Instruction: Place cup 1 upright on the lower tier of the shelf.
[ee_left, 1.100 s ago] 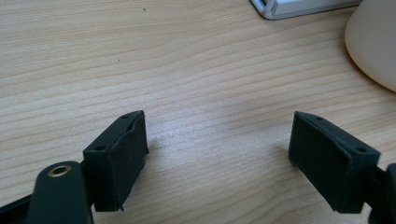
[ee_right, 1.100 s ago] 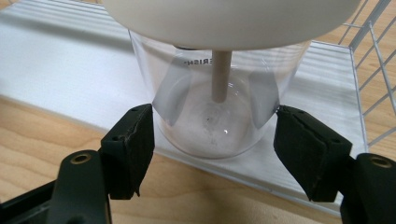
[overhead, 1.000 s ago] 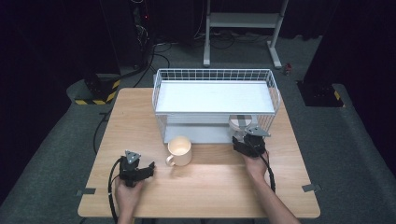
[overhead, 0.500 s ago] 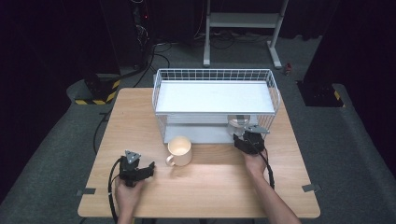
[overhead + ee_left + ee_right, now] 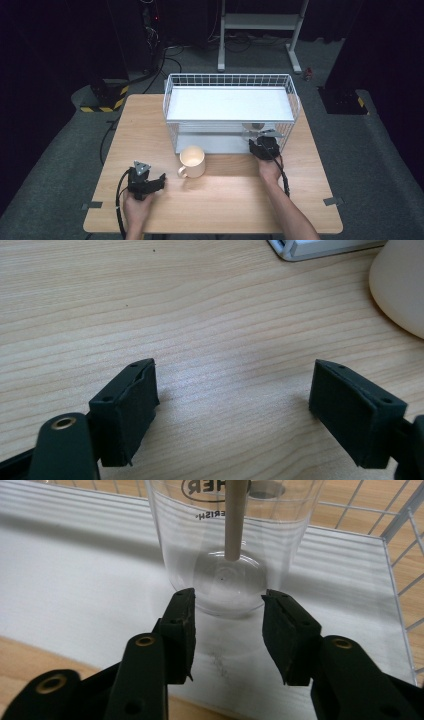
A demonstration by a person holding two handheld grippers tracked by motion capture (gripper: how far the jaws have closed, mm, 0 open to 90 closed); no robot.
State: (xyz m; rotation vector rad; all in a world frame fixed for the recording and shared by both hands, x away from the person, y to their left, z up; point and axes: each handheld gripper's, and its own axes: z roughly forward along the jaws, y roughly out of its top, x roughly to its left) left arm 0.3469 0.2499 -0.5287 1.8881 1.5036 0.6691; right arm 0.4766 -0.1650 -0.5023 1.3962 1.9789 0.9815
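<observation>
The right claw (image 5: 227, 607) has just been closing, and its two black jaws now press against the base of a clear plastic cup (image 5: 232, 545) from either side, so it is gripping the cup. The cup stands upright on the white lower shelf (image 5: 75, 580) of a white wire rack (image 5: 230, 80), near the rack's right-hand wire wall. Dark print runs across the cup's wall: the letters "HER" inside an oval outline at the top edge of the right gripper view, and below it a curved line ending in "RISH"; the rest is cut off or too small to read. A pale wooden stick (image 5: 236, 515) stands inside the cup, its lower end on the bottom.

In the high view the right claw (image 5: 263, 145) sits at the front opening of the rack, under its white upper shelf.

The left claw (image 5: 232, 407) rests open on the wooden worktop (image 5: 200, 305), with bare wood between its jaws. A cream mug (image 5: 193, 161) stands on the worktop, apart from the left claw (image 5: 150, 182), just in front of the rack.
</observation>
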